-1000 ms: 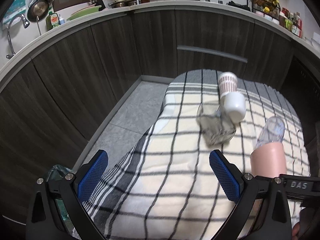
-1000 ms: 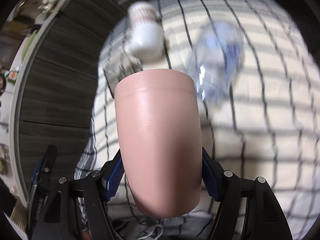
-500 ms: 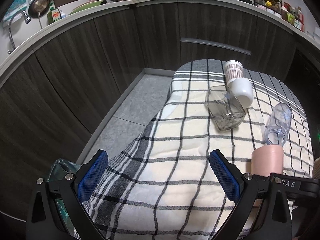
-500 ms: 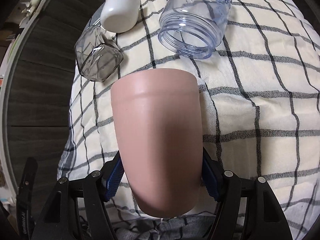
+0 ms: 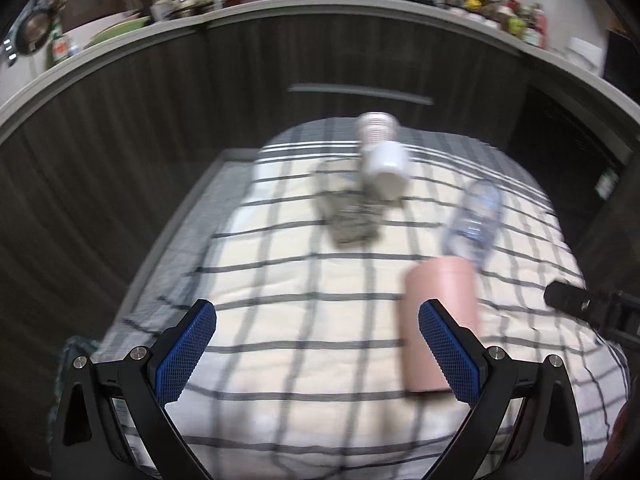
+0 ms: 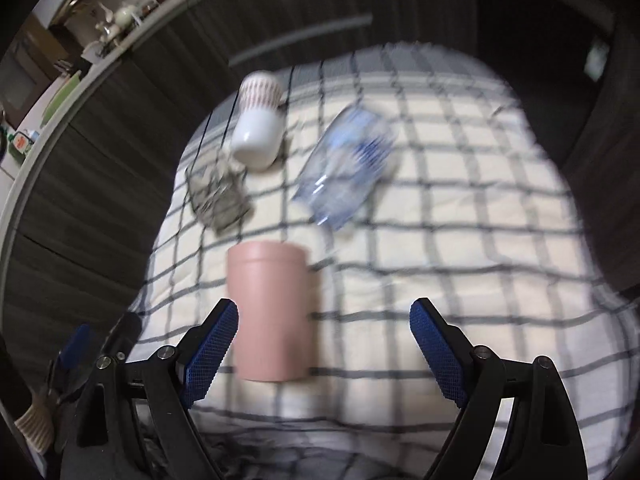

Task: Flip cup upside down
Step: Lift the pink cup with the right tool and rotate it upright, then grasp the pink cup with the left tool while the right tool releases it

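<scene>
Both frames motion-blurred, fine detail soft.

Right gripper [image 6: 324, 344]: fingers spread wide, holding nothing. Matte pink tapered cup [image 6: 270, 312] stands free on the cream cloth with dark check lines [image 6: 460, 248], sitting in the left part of the gap, just beside the left blue pad [image 6: 210, 346]; can't tell if it touches the pad. Closed flat end faces up, so it reads as upside down.

Left gripper [image 5: 316, 350]: fingers also wide apart, nothing between them. In the left wrist view the pink cup [image 5: 440, 320] is partly behind the right blue pad [image 5: 450, 354], outside the gap. Black edge of the right gripper pokes in at far right.

Farther back on the cloth:
- clear plastic jar with blue print [image 6: 346, 170], lying on its side, right of centre, open mouth toward the pink cup
- white ceramic cup [image 6: 258, 136], lying down
- paper cup with red stripe pattern [image 6: 260, 88], touching the white cup's far end
- clear faceted glass tumbler [image 6: 218, 196], on its side, left of the jar, near the white cup

Dark wood-grain cabinets [image 5: 120, 140] beyond the cloth, cluttered counter [image 5: 280, 0] on top.
</scene>
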